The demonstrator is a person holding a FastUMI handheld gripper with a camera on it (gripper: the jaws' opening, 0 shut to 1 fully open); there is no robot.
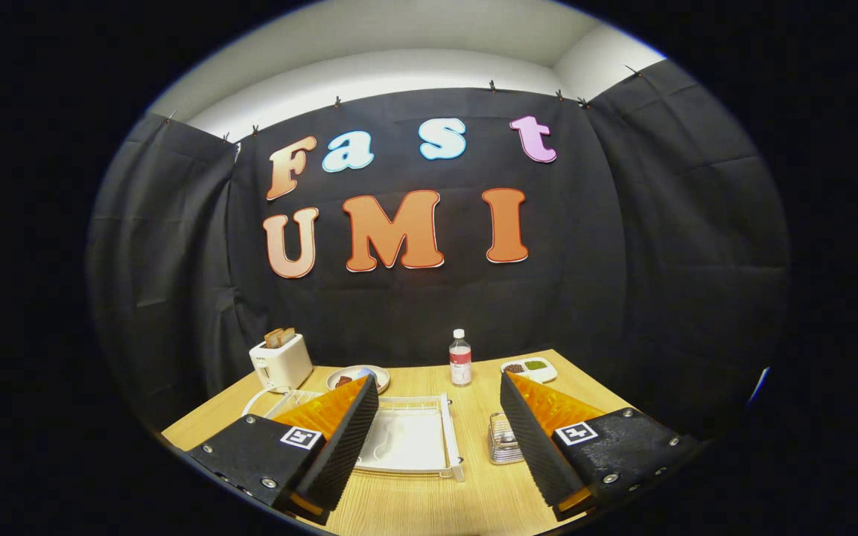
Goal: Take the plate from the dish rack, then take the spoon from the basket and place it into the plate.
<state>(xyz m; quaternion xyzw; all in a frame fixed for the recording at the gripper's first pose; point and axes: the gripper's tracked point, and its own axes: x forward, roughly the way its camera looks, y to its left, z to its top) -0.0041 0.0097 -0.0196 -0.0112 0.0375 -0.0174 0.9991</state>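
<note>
Gripper [440,387] fingers spread wide — nothing held, dish rack [447,428] between them, basket [503,439] beside right finger.

dish rack [429,439] left side hidden behind left finger, basket [502,439] partly behind right finger, contents too small to tell, far plate's [358,377] food unclear
</note>
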